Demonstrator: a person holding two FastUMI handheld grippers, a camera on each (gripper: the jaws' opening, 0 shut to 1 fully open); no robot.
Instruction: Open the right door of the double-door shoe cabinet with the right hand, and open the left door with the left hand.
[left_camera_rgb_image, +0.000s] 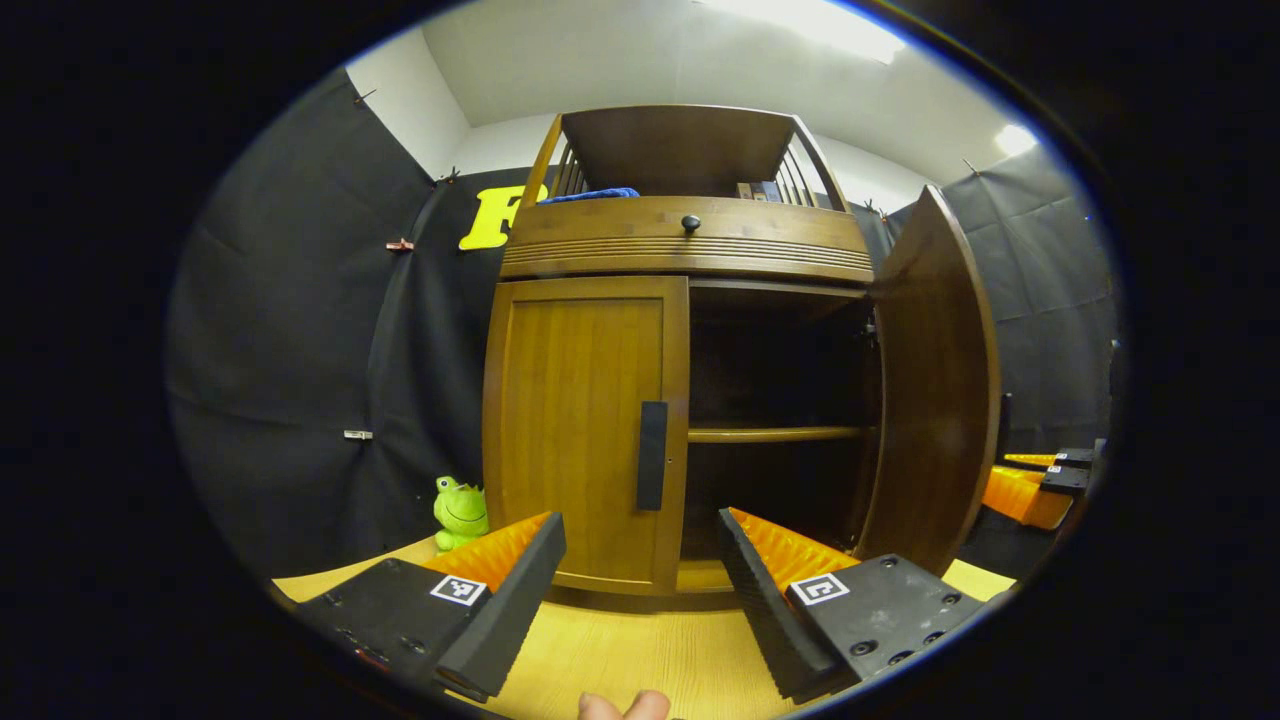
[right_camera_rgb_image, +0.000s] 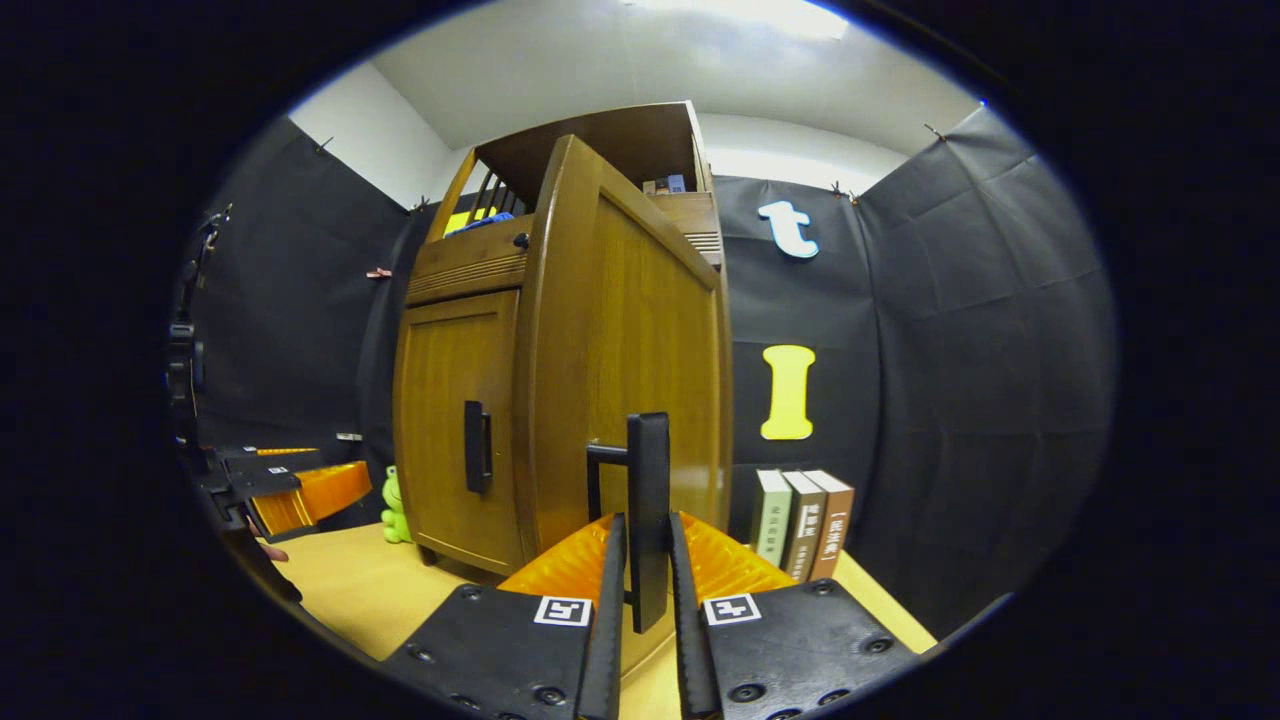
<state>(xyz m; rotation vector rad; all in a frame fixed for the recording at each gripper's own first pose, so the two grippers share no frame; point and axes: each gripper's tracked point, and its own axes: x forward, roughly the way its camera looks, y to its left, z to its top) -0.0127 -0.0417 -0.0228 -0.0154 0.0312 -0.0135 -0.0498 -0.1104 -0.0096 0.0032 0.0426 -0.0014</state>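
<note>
- The right gripper (right_camera_rgb_image: 640, 590) was seen pinched on the dark upright handle (right_camera_rgb_image: 648, 500) of the right door (right_camera_rgb_image: 630, 370), both fingers pressed against the bar; the door stood swung well out from the cabinet (right_camera_rgb_image: 460, 400).
- The left gripper (left_camera_rgb_image: 640, 590) was held spread wide, with nothing between its fingers, aimed at the left door (left_camera_rgb_image: 585, 430) — shut, and not yet touched.
- The left door's handle (left_camera_rgb_image: 652, 455), a dark vertical bar near the door's inner edge, was judged the place to take hold: a narrow, rigid grip well suited to a two-finger pinch.
- Both doors were judged stiff wooden panels on side hinges — fairly light to swing, though the smooth bar could slip if pinched off-centre, and the pull would have to follow an arc.
- Inside the open half, a shelf (left_camera_rgb_image: 775, 434) was visible in shadow.
- A green frog toy (left_camera_rgb_image: 460, 512) sat on the table (left_camera_rgb_image: 640, 650) just beside the cabinet's left corner; it was judged to lie near the left door's swing.
- Three books (right_camera_rgb_image: 803, 525) stood upright against the wall beyond the right door, apart from it.
- A drawer knob (left_camera_rgb_image: 690, 223) was seen above the doors.
</note>
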